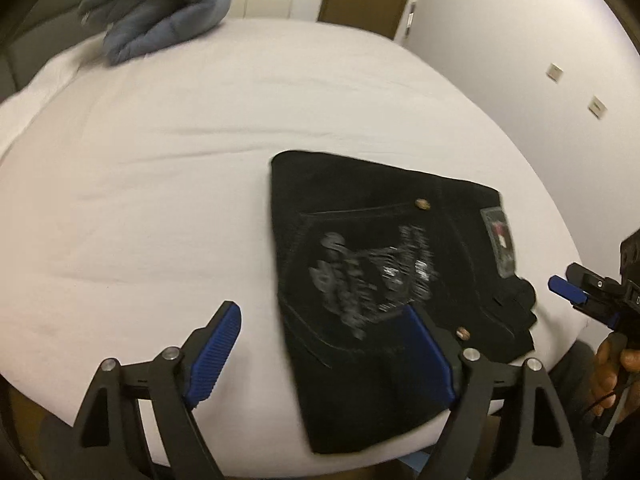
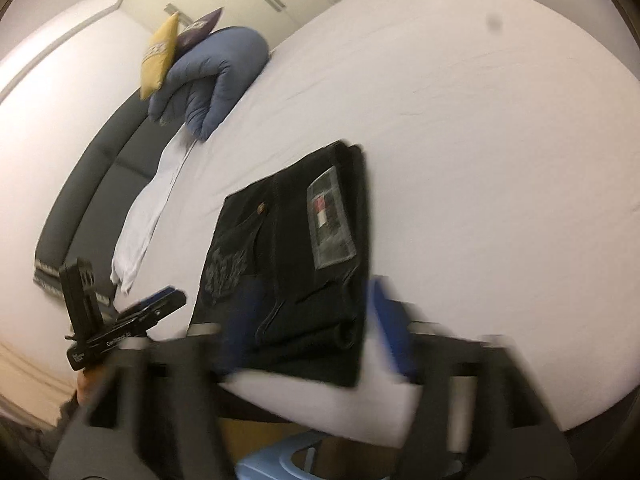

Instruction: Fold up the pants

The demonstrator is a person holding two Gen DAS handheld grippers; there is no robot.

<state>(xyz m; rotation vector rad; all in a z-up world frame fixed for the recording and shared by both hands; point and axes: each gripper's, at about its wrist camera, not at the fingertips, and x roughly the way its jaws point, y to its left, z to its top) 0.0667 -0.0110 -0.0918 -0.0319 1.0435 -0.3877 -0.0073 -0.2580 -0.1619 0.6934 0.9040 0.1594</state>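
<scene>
The black pants (image 1: pixel 372 264) lie folded in a compact rectangle on the white bed (image 1: pixel 160 168), near its front edge, back pocket print and label facing up. They also show in the right wrist view (image 2: pixel 296 248). My left gripper (image 1: pixel 320 344) is open and empty, hovering above the pants' near left part. My right gripper (image 2: pixel 316 332) is open and empty, blurred, just above the folded pants' near edge; it also shows at the right of the left wrist view (image 1: pixel 576 292). The left gripper shows in the right wrist view (image 2: pixel 160 304).
A rolled blue-grey quilted garment (image 1: pixel 160 12) lies at the far side of the bed, with a yellow pouch (image 2: pixel 158 56) and a purple one beside it. A white cloth (image 2: pixel 148 208) hangs off the bed edge. A dark headboard (image 2: pixel 92 184) and a light blue stool (image 2: pixel 280 464) stand nearby.
</scene>
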